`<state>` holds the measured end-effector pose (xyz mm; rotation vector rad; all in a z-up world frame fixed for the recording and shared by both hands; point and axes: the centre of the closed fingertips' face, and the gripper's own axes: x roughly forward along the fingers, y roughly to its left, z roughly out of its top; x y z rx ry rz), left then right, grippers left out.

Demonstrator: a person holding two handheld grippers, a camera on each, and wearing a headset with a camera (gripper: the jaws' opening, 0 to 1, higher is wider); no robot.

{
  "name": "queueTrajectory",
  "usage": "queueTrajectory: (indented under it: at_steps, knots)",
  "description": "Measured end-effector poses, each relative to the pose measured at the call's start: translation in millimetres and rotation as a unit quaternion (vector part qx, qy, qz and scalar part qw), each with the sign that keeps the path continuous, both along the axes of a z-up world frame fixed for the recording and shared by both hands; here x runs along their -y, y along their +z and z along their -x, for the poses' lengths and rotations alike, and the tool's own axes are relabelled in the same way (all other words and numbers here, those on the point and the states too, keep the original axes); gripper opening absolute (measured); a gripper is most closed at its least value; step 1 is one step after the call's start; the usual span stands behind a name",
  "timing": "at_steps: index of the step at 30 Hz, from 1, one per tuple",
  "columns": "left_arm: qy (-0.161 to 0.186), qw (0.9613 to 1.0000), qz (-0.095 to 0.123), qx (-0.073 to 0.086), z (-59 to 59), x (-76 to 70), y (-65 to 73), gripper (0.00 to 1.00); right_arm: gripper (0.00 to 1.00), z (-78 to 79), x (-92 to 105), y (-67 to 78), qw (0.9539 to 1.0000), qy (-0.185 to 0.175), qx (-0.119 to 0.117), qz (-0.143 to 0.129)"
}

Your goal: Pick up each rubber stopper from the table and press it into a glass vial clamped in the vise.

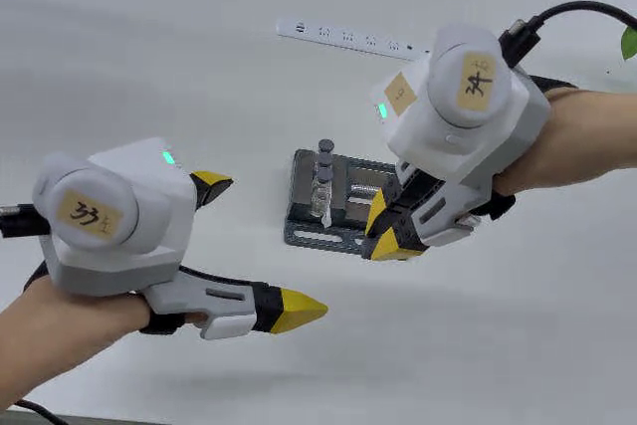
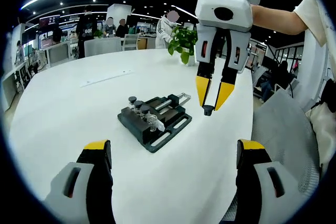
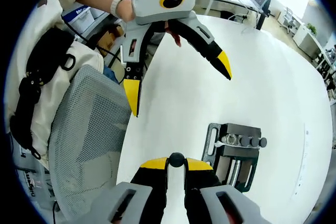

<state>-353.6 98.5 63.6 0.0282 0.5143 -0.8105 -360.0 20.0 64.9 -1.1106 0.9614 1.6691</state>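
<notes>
Head view: white worktop with a dark vise near its middle and a row of glass vials clamped in it. Three vials capped dark, the nearest one clear at the top as far as can be told. Left gripper low at the left, jaws spread wide, nothing between them. Right gripper at the vise's right side, yellow tips drawn close together and pointing down; what they hold not readable here. White power strip lying well beyond the vise.

Left gripper view: own jaws wide apart at the bottom, bare worktop between them. Ahead, the vise with its vials. Right of it, apart from the vise, the right gripper tips down, pinching a small dark rubber stopper. Potted plant at the worktop's far edge.

Right gripper view: own jaws nearly closed on the rubber stopper, round and dark between the yellow tips. Vise just beyond to the right, with the uncapped vial at the row's left end. Left gripper above, jaws parted. Grey mesh chair beside the worktop.
</notes>
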Motion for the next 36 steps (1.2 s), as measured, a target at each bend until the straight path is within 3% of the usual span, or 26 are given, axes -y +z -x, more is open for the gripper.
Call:
queueTrajectory:
  at_steps: [10, 21, 26, 36]
  knots:
    - [0.028, 0.9996, 0.003, -0.004, -2.3, -13.8, -5.5, 0.99, 0.06, -24.2, -6.3, -14.9, 0.9988, 0.042, 0.021, 0.015]
    - [0.043, 0.9990, -0.001, -0.013, -1.2, -23.4, -11.2, 0.99, 0.06, -65.5, -34.3, -14.3, 0.9939, 0.084, 0.071, -0.007]
    - [0.040, 0.9991, -0.003, -0.015, -1.8, -22.8, -12.7, 0.99, 0.06, -75.1, -41.8, -19.6, 0.9933, 0.088, 0.073, -0.014]
    - [0.031, 0.9994, -0.003, -0.013, -8.9, -15.4, -10.2, 0.98, 0.06, -75.9, -44.6, -29.7, 0.9924, 0.099, 0.073, -0.010]
